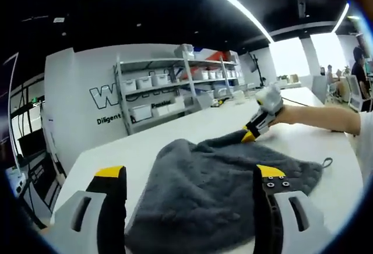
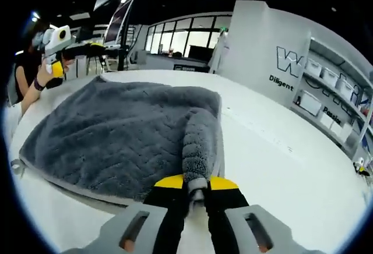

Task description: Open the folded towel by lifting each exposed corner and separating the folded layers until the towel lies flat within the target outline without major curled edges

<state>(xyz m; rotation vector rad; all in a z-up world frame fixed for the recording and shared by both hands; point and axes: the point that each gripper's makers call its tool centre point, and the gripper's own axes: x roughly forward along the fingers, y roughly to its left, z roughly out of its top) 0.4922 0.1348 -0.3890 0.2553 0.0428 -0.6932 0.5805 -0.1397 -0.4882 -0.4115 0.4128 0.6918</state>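
Towel, grey plush terry [image 2: 116,131], on the white table [image 2: 280,166], could slip from the right claw [image 2: 196,191] pinching its rolled six-o'clock corner; left claw [image 1: 189,193] hangs spread.

The towel [image 2: 116,137] is spread on the table [image 2: 280,166]. One corner is pinched between the right gripper's [image 2: 197,193] jaws. The left gripper [image 1: 192,198] is held above the opposite edge. Shelves [image 1: 175,85] are set behind the table.

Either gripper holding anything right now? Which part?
The right gripper is shut on the grey towel, pinching a rolled-up corner edge. The left gripper is open, holding nothing.
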